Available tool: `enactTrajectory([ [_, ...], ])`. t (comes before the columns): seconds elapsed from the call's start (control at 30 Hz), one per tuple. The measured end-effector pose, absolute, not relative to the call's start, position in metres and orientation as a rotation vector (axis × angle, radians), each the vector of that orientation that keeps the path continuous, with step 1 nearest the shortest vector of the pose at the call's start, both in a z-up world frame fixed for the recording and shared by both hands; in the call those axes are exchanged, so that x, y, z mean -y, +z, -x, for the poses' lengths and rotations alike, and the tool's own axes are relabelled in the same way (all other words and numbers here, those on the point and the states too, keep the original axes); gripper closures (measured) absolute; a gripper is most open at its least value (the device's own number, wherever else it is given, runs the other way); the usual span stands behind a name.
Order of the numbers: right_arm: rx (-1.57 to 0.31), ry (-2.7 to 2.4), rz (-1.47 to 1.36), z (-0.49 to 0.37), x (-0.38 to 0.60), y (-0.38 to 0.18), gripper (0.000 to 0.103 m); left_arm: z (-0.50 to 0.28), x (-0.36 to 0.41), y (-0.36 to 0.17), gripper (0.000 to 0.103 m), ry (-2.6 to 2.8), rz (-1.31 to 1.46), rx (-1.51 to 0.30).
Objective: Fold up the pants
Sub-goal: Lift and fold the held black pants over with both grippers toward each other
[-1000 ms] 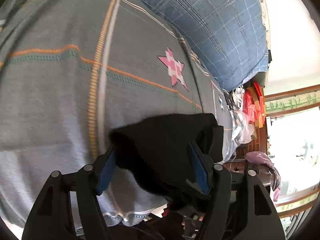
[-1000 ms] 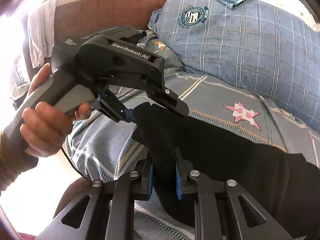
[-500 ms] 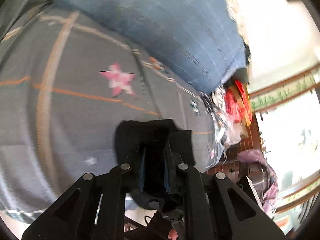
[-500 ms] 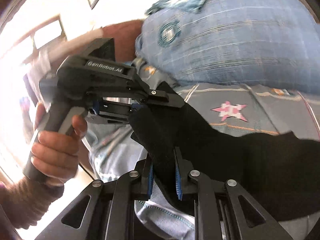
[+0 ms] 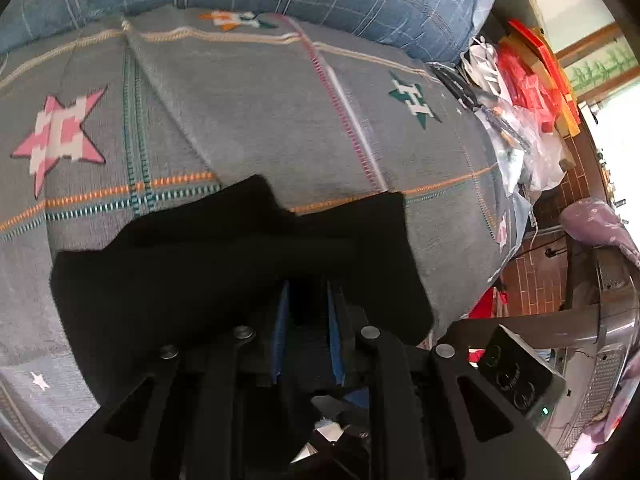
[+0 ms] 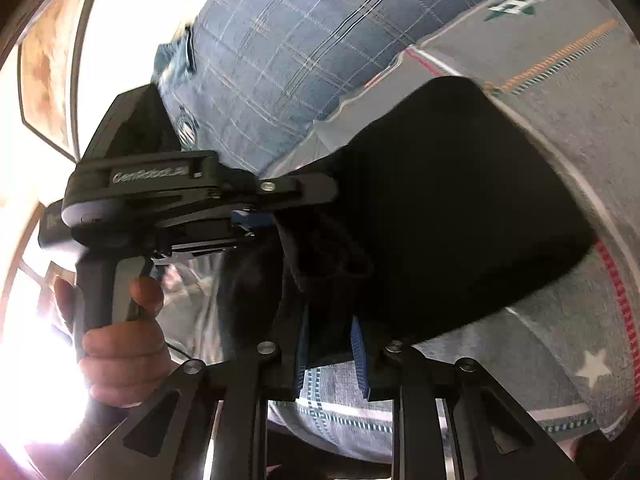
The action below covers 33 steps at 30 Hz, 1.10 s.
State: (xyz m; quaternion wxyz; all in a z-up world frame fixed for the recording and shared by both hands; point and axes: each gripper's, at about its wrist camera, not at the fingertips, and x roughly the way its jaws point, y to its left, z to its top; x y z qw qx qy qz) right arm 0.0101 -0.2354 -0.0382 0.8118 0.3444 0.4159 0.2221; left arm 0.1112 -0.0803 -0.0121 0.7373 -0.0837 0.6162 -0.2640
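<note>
Carrying the black pants (image 5: 224, 264) across the grey patterned bed cover (image 5: 248, 112), the left tool (image 5: 306, 332) has just clamped the cloth and the right tool (image 6: 330, 354) grips too, slightly loosened; the fold is underway.

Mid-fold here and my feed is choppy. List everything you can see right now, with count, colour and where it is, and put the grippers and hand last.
pants: one, black, bunched on the bedspread, pinched by both grippers
bedspread: one, grey with coloured stitch lines and stars, covering the bed
pillow: one, blue plaid, at the far edge of the bedspread
clutter pile: red, yellow and clear plastic items, beside the bed at the right of the left wrist view
purple cloth: one, draped at the right edge of that view
left gripper: black with blue pads, shut on the pants; jaws just eased slightly
right gripper: black with blue pads, shut on the pants; jaws just eased slightly
hand: one, gripping the left gripper's handle
</note>
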Motion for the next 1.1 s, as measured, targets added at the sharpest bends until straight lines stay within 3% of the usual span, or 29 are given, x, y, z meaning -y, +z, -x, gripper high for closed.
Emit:
enactTrajectory([
  [0.1,-0.884,0.526,-0.705,-0.008,0.237,-0.032,0.074,-0.11,0.071,0.009,0.081,-0.637,0.214,-1.358],
  [0.13,-0.876,0.538,-0.699,-0.006,0.239,-0.03,0.071,-0.109,0.066,0.017,0.073,-0.657,0.228,-1.345],
  [0.23,-0.838,0.557,-0.729,-0.001,0.247,-0.026,0.057,-0.109,0.042,0.047,0.032,-0.665,0.234,-1.238],
  [0.27,-0.828,0.561,-0.746,-0.001,0.249,-0.027,0.055,-0.112,0.042,0.054,0.027,-0.661,0.214,-1.219],
  [0.53,-0.847,0.6,-0.857,-0.006,0.246,-0.037,0.043,-0.145,0.059,0.039,0.027,-0.835,-0.058,-1.343],
  [0.77,-0.826,0.62,-0.898,-0.011,0.242,-0.042,0.042,-0.133,0.073,0.013,0.027,-0.873,-0.334,-1.357],
  [0.8,-0.83,0.627,-0.915,-0.014,0.241,-0.045,0.045,-0.13,0.072,0.008,0.027,-0.875,-0.342,-1.357],
  [0.83,-0.831,0.623,-0.923,-0.015,0.24,-0.048,0.056,-0.126,0.073,0.004,0.029,-0.871,-0.361,-1.344],
  [0.87,-0.837,0.602,-0.924,-0.012,0.24,-0.05,0.065,-0.122,0.073,0.002,0.039,-0.858,-0.39,-1.316],
  [0.9,-0.853,0.597,-0.924,-0.015,0.239,-0.053,0.083,-0.116,0.073,0.001,0.046,-0.836,-0.432,-1.279],
  [0.93,-0.873,0.598,-0.929,-0.017,0.238,-0.055,0.086,-0.112,0.073,0.001,0.06,-0.81,-0.461,-1.255],
  [0.97,-0.87,0.596,-0.938,-0.016,0.24,-0.054,0.087,-0.109,0.07,0.003,0.069,-0.79,-0.463,-1.233],
  [1.03,-0.844,0.614,-0.966,-0.015,0.247,-0.046,0.09,-0.106,0.064,0.016,0.077,-0.795,-0.399,-1.215],
  [1.1,-0.789,0.631,-0.993,-0.01,0.258,-0.031,0.09,-0.1,0.064,0.04,0.079,-0.821,-0.342,-1.156],
])
